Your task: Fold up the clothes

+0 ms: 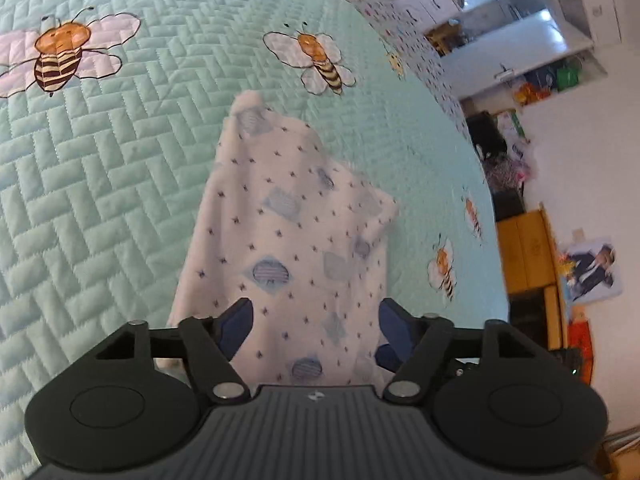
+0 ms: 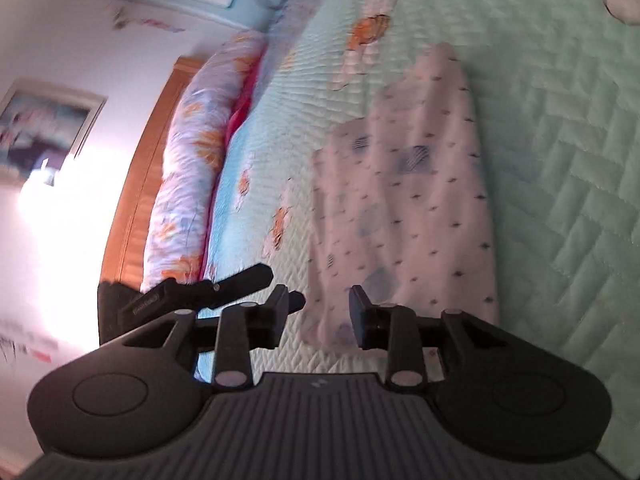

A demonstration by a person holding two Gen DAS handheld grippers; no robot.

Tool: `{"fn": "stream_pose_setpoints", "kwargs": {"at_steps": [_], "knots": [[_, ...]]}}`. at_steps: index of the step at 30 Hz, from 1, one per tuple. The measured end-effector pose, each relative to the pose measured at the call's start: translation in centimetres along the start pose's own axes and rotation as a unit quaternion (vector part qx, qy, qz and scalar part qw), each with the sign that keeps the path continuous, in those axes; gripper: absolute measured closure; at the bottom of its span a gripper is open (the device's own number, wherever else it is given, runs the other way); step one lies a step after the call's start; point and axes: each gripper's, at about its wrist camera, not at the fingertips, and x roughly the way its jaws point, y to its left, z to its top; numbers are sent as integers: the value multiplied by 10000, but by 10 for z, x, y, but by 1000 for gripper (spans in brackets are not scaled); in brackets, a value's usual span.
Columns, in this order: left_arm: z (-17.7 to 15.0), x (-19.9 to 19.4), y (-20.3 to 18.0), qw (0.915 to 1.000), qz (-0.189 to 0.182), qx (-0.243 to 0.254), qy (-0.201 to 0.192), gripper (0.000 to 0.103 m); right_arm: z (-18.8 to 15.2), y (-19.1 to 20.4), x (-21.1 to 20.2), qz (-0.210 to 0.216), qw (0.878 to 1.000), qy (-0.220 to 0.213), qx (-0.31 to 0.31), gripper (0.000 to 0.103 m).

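A white garment (image 1: 288,216) with small dark stars and blue patches lies folded into a long strip on the mint quilted bedspread (image 1: 100,184). In the left wrist view my left gripper (image 1: 316,320) hovers over the strip's near end. It is open, and its blue-padded fingers (image 1: 236,320) stand wide on either side of the cloth. In the right wrist view the same garment (image 2: 420,200) is blurred. My right gripper (image 2: 320,304) is over its near edge, the jaws partly apart with cloth showing in the gap and the pads not pressing on it.
Bee prints dot the bedspread (image 2: 560,160). A floral bolster (image 2: 192,168) and a wooden headboard (image 2: 140,200) run along the bed's far side. A black gripper part (image 2: 208,288) sits just left of my right fingers. Past the bed's edge are a yellow cabinet (image 1: 528,252) and cluttered shelves (image 1: 500,40).
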Motion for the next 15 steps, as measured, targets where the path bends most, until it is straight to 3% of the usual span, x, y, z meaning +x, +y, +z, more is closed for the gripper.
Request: {"fn": "stream_pose_setpoints", "kwargs": {"at_steps": [1,2,3,4,6,8,10,11,13,14,15], "knots": [[-4,7,1,9999,150,49,46,30,-2,-1,2,-101,9999,77,-46,66],[-7,14,4,9995,279,65,92,32,-5,-11,10,-508,9985,198,-33,68],[-7,20,10,9993,340,-23,138,35,-5,-20,12,-630,9978,202,68,79],[-8,23,15,9991,386,-89,165,37,-5,-29,14,-739,9969,202,173,103],[-7,11,10,9992,376,-74,97,37,-5,-36,11,-790,9961,159,353,101],[-6,-2,5,9994,342,-44,24,36,-7,-22,-4,-597,9980,-22,185,72],[-9,-14,-8,9999,44,91,-43,34,-9,-13,-19,-163,9995,-225,163,60],[-12,-15,-13,9998,-76,152,-42,32,-10,-13,-24,-100,9993,-279,209,60],[-17,1,-16,9996,15,247,95,30,-13,-23,-21,-429,9985,-255,217,60],[-20,10,-16,9994,119,268,174,30,-15,-33,-13,-727,9970,-185,192,67],[-23,21,-9,9985,414,207,287,32,-16,-42,-4,-1027,9945,-114,167,84]]}}
